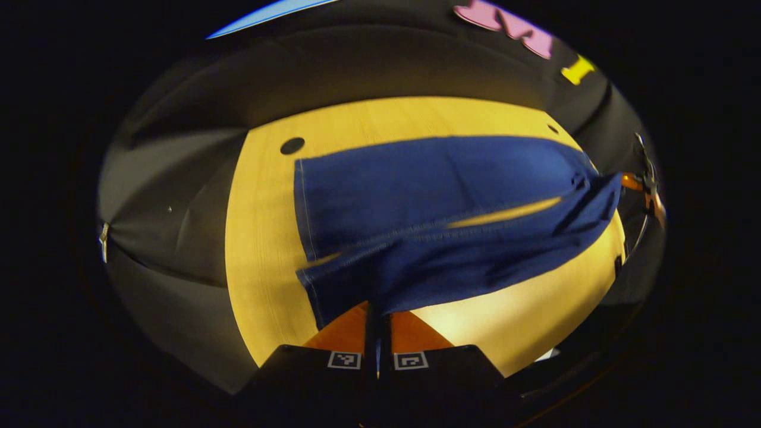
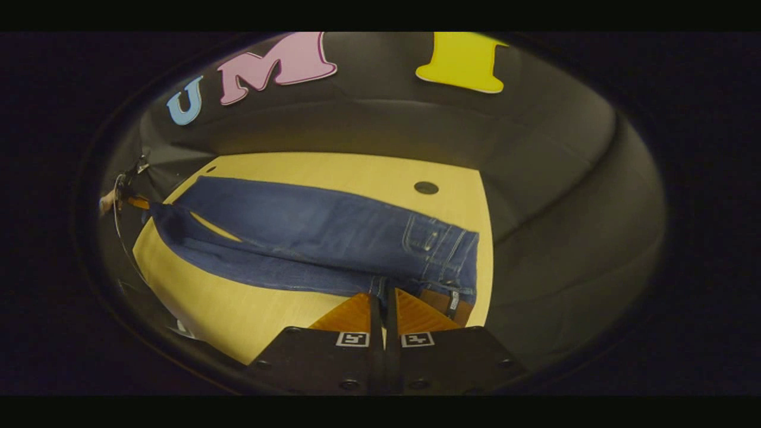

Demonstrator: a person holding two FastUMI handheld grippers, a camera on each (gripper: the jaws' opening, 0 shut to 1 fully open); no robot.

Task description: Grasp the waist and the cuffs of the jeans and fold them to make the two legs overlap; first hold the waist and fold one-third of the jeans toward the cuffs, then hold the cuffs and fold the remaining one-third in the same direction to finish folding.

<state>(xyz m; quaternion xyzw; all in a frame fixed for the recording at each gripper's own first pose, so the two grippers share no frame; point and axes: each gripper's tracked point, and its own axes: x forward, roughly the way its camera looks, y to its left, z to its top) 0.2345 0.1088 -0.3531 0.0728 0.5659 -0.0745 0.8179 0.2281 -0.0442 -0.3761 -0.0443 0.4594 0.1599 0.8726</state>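
Observation:
Dark blue jeans point(image 1: 440, 196) lie lengthwise on the yellow wooden table point(image 1: 261, 249). In the left gripper view the cuffs are at the left, and my left gripper point(image 1: 377, 309) is shut on the near leg's cuff edge, which is raised off the table. In the right gripper view the jeans point(image 2: 309, 232) stretch away to the left, with the waist and pockets close by. My right gripper point(image 2: 383, 294) is shut on the near waist edge. The near leg is lifted between the two grippers, with a strip of table showing under it. The far leg lies flat.
A dark round hole point(image 1: 292, 145) sits in the table point(image 2: 238, 315) near the cuffs' far corner; another hole point(image 2: 425, 188) lies beyond the waist. Black cloth walls surround the table. The other gripper point(image 1: 645, 190) and a hand point(image 2: 113, 199) show at each view's far end.

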